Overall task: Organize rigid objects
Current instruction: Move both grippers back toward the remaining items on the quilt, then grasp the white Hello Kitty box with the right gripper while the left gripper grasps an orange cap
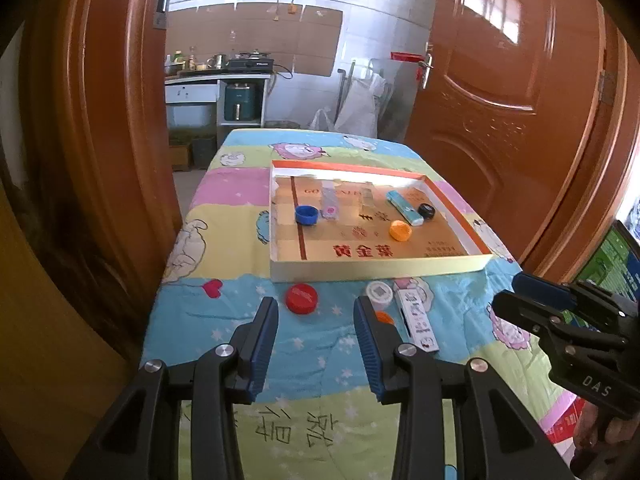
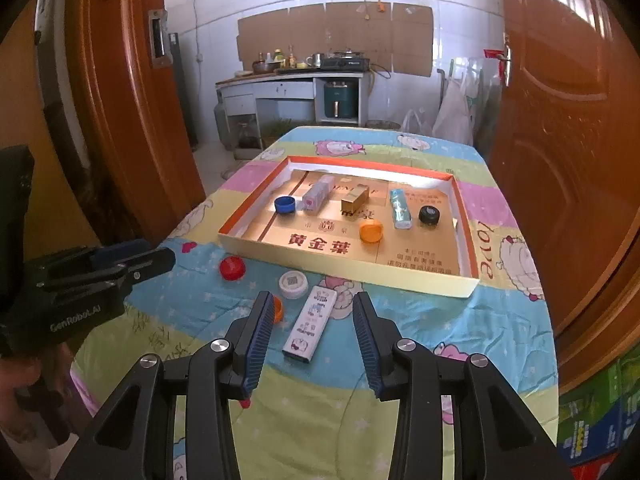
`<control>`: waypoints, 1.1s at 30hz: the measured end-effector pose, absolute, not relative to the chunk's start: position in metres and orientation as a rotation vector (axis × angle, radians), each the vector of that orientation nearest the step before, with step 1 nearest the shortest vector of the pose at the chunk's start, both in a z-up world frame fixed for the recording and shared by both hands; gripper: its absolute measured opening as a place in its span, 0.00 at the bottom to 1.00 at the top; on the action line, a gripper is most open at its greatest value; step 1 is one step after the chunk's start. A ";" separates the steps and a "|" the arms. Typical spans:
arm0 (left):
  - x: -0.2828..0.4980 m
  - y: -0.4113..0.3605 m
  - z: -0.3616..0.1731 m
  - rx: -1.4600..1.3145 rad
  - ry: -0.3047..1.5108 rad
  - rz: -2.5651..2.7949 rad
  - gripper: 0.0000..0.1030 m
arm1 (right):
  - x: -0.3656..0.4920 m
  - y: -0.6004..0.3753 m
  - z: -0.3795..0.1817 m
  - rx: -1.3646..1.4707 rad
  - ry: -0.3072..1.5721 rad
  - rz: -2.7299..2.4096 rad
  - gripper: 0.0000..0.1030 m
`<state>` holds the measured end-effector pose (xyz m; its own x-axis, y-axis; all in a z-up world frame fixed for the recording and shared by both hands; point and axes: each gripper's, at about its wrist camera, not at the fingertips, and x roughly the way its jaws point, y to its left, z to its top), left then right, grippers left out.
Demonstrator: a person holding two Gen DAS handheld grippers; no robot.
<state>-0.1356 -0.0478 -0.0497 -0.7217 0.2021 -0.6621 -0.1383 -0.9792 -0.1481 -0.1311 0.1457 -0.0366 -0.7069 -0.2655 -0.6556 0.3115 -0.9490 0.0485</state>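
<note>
A shallow cardboard tray (image 1: 380,270) (image 2: 348,270) lies on the table. It holds a blue cap (image 2: 285,204), a pink box (image 2: 318,194), a gold box (image 2: 355,199), a light-blue box (image 2: 400,209), a black cap (image 2: 429,215) and an orange cap (image 2: 371,231). In front of it on the cloth lie a red cap (image 1: 301,298) (image 2: 232,268), a white cap (image 1: 379,294) (image 2: 293,284), a small orange cap (image 1: 385,317) (image 2: 277,309) and a white patterned box (image 1: 418,320) (image 2: 311,322). My left gripper (image 1: 316,344) is open and empty, near the red cap. My right gripper (image 2: 310,344) is open, just above the white box.
The table wears a colourful cartoon cloth (image 1: 320,368). Brown doors (image 1: 500,100) stand on both sides. A kitchen counter (image 2: 288,80) is behind. Coloured cartons (image 2: 600,420) sit at the lower right.
</note>
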 end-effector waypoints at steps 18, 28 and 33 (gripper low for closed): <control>-0.132 -0.019 -0.098 -1.126 -0.081 2.646 0.38 | -0.166 0.134 -0.104 1.204 -0.009 -2.620 0.41; -0.138 -0.029 -0.105 -1.157 -0.098 2.649 0.38 | -0.197 0.116 -0.122 1.281 0.005 -2.653 0.41; -0.143 -0.029 -0.108 -1.175 -0.095 2.636 0.38 | -0.199 0.106 -0.127 1.287 0.105 -2.682 0.29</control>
